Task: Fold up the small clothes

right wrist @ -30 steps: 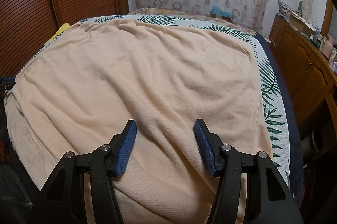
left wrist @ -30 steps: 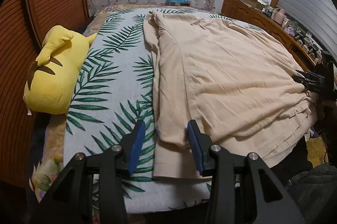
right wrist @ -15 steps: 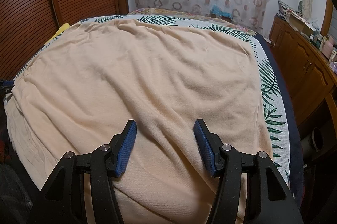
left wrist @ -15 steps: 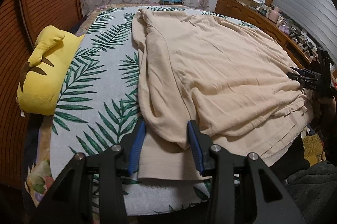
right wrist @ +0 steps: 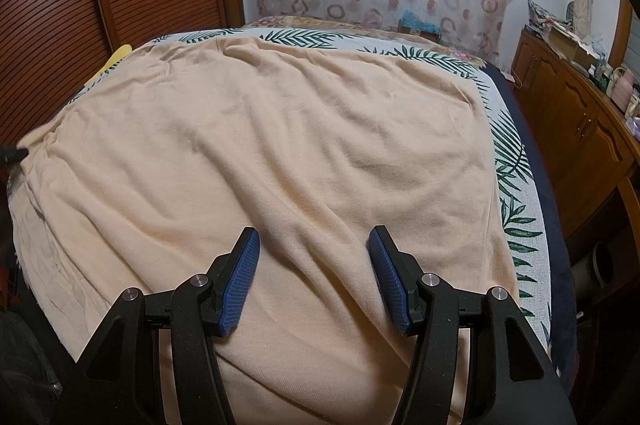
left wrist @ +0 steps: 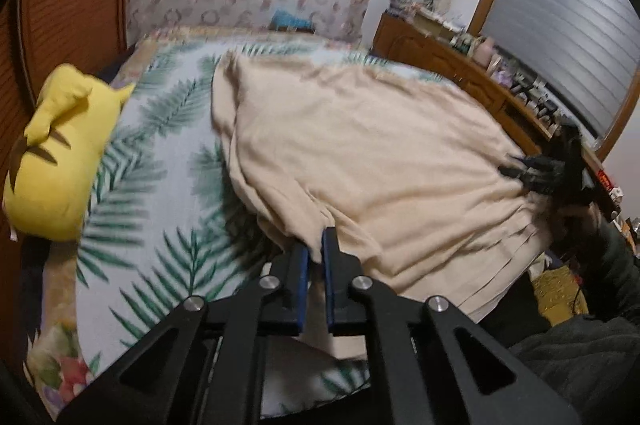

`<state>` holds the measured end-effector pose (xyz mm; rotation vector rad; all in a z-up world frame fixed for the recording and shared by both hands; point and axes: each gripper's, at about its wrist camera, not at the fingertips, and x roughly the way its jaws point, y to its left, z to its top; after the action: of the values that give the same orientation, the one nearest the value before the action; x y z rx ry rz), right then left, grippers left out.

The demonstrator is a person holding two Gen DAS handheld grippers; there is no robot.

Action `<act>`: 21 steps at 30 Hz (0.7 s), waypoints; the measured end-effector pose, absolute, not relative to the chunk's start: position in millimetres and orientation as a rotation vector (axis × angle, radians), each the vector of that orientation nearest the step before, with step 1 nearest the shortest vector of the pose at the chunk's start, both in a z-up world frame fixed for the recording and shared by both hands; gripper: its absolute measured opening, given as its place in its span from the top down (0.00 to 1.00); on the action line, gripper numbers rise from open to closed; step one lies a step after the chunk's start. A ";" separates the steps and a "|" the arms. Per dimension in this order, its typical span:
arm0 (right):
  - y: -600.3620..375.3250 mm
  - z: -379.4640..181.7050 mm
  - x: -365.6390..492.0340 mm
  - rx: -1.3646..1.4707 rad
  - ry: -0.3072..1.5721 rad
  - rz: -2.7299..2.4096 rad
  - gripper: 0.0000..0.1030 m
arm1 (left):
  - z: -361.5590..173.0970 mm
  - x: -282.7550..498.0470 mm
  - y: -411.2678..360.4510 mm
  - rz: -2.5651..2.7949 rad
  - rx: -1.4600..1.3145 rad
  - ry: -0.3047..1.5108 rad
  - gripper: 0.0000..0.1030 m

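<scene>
Peach garment (left wrist: 360, 153) on white/green leaf-print sheet (left wrist: 168, 209), yellow plush (left wrist: 56, 161), blue-padded black claws.

Garment (right wrist: 280, 153) spread on bed (left wrist: 168, 161); plush toy (left wrist: 60, 153) left of it, dresser (right wrist: 580, 129) right

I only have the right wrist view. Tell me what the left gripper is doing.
Observer: The left gripper is shut on the near left edge of the beige garment, pinching a fold.
Operator: Report what lies beyond the garment's left edge.
Observer: A yellow plush toy rests against the wooden wall, apart from the garment, with bare leaf-print sheet between.
Operator: Say how my gripper looks from there.
Observer: The right gripper sits at the garment's right edge, fingertips at the cloth.
</scene>
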<state>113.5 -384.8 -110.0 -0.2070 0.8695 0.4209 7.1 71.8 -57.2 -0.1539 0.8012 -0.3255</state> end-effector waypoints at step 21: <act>-417.9 -69.7 95.3 -0.126 0.834 0.364 0.44 | 42.6 75.0 -49.9 -0.577 0.006 0.598 0.98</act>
<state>95.3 -417.9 -69.7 -0.1255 0.8337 0.3637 75.0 -49.9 42.6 0.0058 0.5982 -0.5769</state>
